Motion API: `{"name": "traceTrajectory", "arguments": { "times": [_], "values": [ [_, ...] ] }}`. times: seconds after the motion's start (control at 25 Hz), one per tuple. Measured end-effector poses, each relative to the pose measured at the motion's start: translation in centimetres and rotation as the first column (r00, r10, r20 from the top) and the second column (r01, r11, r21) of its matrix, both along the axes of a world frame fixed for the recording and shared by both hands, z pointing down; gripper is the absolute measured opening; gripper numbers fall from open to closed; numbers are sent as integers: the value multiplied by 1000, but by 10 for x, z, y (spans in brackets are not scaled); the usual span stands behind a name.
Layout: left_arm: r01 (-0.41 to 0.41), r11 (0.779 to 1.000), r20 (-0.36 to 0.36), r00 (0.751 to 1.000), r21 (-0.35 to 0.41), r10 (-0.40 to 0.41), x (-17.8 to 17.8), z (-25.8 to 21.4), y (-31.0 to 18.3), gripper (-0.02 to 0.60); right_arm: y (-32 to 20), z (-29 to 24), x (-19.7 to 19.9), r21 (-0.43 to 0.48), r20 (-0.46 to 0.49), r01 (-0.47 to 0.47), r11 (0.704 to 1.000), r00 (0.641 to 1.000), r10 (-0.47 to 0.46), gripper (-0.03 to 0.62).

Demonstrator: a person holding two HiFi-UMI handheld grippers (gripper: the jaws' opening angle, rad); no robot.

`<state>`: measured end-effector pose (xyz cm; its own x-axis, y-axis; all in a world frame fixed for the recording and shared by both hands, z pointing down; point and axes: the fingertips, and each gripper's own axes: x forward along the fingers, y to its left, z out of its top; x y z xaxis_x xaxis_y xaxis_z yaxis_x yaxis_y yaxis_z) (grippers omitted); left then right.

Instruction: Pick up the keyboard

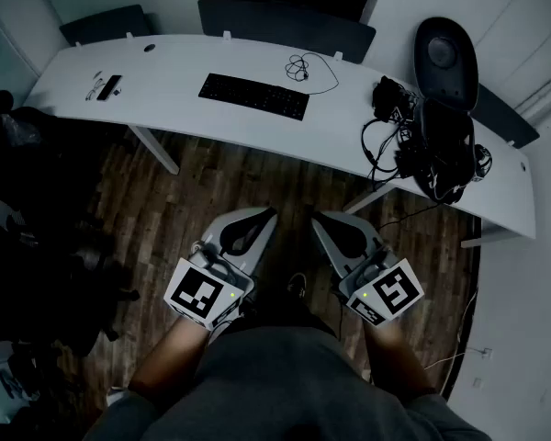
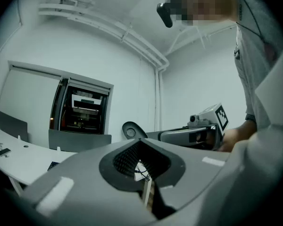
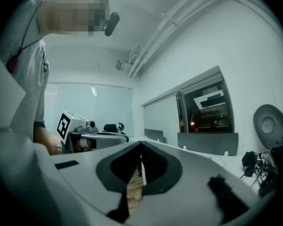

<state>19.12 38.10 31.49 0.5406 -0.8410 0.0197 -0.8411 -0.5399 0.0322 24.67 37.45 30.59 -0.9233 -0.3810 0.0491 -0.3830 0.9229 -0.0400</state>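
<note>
One black, flat, long keyboard (image 1: 253,96) lies on the white desk (image 1: 179,62), roughly midway along it and between its front and back edges. Its long side is slightly skewed to the front edge, and a coiled thin cable (image 1: 300,65) rests near its right end, toward the back edge. Both the left gripper (image 1: 266,215) and the right gripper (image 1: 319,218) have their jaws fully together with nothing between them, side by side over the wooden floor (image 1: 257,173), well apart from the desk's front edge and the keyboard.

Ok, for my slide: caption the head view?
Left gripper and right gripper, shut, short of the black keyboard on white desk.
</note>
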Motion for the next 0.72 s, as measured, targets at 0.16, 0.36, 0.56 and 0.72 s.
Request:
{"name": "traceTrajectory", "arguments": {
  "times": [0.16,0.36,0.56,0.72],
  "values": [
    [1,1000,-2,1000,-11,-1,0,3,0,6,0,1,0,0,-7,2,1000,1000,-2,15],
    [8,1000,-10,1000,-19,-8,5,7,-9,6,-8,4,4,-1,-14,10,1000,1000,-10,15],
    [18,1000,-11,1000,-22,-18,10,7,-23,6,-27,3,10,8,-10,-1,1000,1000,1,17],
    [37,999,-11,999,-30,-37,13,8,-40,6,-45,0,16,3,8,12,1000,1000,-12,17]
  ]
}}
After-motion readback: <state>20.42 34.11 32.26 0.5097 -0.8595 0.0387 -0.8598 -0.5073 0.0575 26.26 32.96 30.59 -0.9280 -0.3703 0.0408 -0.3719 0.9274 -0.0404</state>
